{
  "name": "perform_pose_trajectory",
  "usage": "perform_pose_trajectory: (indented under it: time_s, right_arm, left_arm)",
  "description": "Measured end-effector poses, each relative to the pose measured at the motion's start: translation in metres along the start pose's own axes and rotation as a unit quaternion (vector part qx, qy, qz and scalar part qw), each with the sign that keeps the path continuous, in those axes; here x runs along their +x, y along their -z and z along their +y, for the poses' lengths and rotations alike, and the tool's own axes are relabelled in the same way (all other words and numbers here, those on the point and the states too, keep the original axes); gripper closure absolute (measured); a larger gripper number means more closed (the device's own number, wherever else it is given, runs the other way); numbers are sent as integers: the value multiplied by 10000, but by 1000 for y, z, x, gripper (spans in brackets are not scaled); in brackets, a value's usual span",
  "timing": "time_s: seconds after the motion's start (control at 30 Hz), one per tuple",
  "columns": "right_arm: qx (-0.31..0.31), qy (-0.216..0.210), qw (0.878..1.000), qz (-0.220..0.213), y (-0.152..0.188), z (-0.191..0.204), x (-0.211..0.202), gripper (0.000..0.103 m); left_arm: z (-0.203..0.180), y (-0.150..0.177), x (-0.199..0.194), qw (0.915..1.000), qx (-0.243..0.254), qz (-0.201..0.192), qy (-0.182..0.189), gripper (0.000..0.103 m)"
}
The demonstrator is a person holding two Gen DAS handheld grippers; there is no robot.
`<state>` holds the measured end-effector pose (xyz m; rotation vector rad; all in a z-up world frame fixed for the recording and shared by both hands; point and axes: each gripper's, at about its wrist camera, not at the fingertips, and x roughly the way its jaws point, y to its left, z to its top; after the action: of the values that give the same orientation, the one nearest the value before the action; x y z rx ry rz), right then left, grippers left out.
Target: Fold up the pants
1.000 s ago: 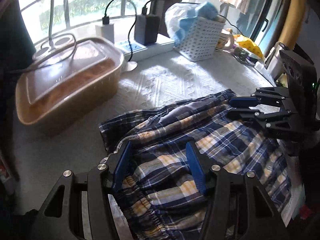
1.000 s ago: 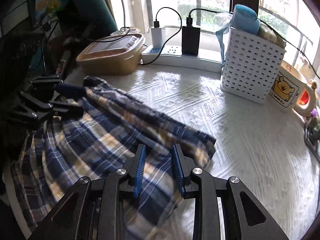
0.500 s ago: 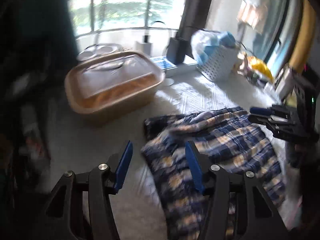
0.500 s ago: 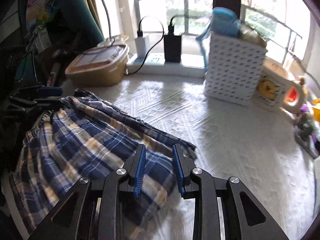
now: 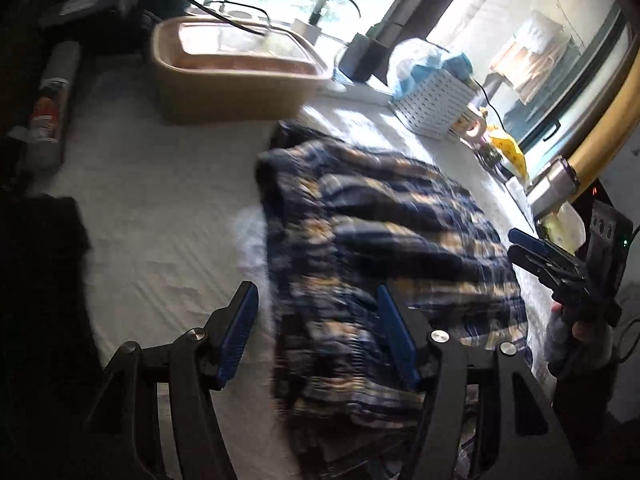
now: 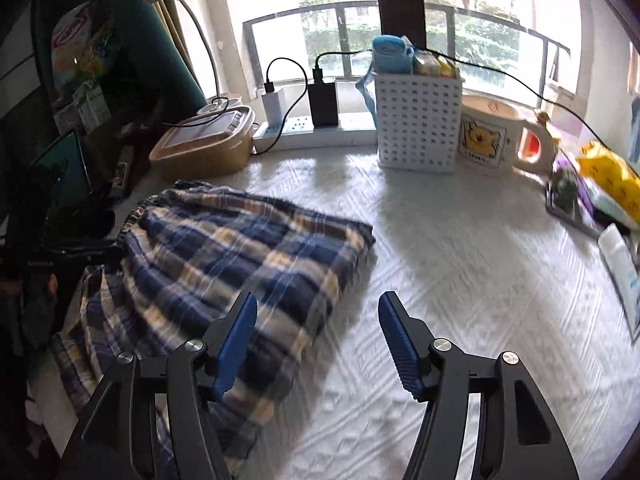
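The blue, yellow and white plaid pants (image 6: 224, 264) lie folded on the white textured table cover (image 6: 460, 280), waistband toward the left. They also show in the left wrist view (image 5: 380, 248), blurred. My left gripper (image 5: 316, 332) is open and empty, above the pants' waistband end. My right gripper (image 6: 318, 336) is open and empty, above the pants' right edge; it also shows in the left wrist view (image 5: 524, 248), beside the pants at the right.
A tan lidded container (image 6: 204, 144), a power strip with chargers (image 6: 304, 124), a white basket (image 6: 418, 120) and a bear mug (image 6: 496, 136) stand along the window. A spray can (image 5: 52, 104) lies at the far left. Clutter (image 6: 600, 188) sits at the right.
Both grippers have let go of the pants and pulled back and up. The right gripper has opened wide. The pants now lie flatter on the table.
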<state>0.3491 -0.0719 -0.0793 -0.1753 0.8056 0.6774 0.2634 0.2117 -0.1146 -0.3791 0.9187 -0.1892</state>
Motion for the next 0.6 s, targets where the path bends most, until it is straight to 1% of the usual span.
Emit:
perform_pose_trajectory:
  time_s: [0.07,0.1,0.17,0.23,0.3,0.37,0.4,0.43,0.47,0.5,0.57,0.6]
  right_arm:
    - [82,-18,10000,53,7,-3,3,37]
    - [147,-37,9999,82,10,-5,4,37]
    - [272,-79,9995,135,15,-8,6,37]
    - [386,-149,9990,144,19,-10,8,37]
    - [496,-246,9983,185,22,-9,10,37]
    - [539,-297,9978,231,25,-7,12,37]
    - [547,-334,9977,238,26,-5,12,37]
    - [553,-365,9975,243,27,-3,13,37]
    - [551,-376,9975,253,27,-2,13,37]
    - [547,-395,9974,267,28,-1,14,37]
    - [574,-461,9969,279,29,1,14,37]
    - [591,-501,9966,282,29,2,15,37]
  left_arm:
    - [-8,1,2,9997,190,-66,-132,33]
    - [-10,2,2,9996,217,-70,-154,31]
    - [-10,2,2,9998,149,-105,-95,26]
    - [-7,1,2,9998,7,-161,65,22]
    - [-9,0,3,9998,-23,-152,115,22]
    - [-13,0,4,9997,30,-101,230,22]
    - [-16,1,5,9997,77,-97,223,22]
    - [-19,3,5,9994,166,-80,283,24]
    - [-22,5,6,9990,223,-39,387,33]
    - [-23,6,6,9987,227,-13,454,38]
    - [-26,7,7,9985,315,-4,442,47]
    - [-26,8,9,9985,365,-21,410,48]
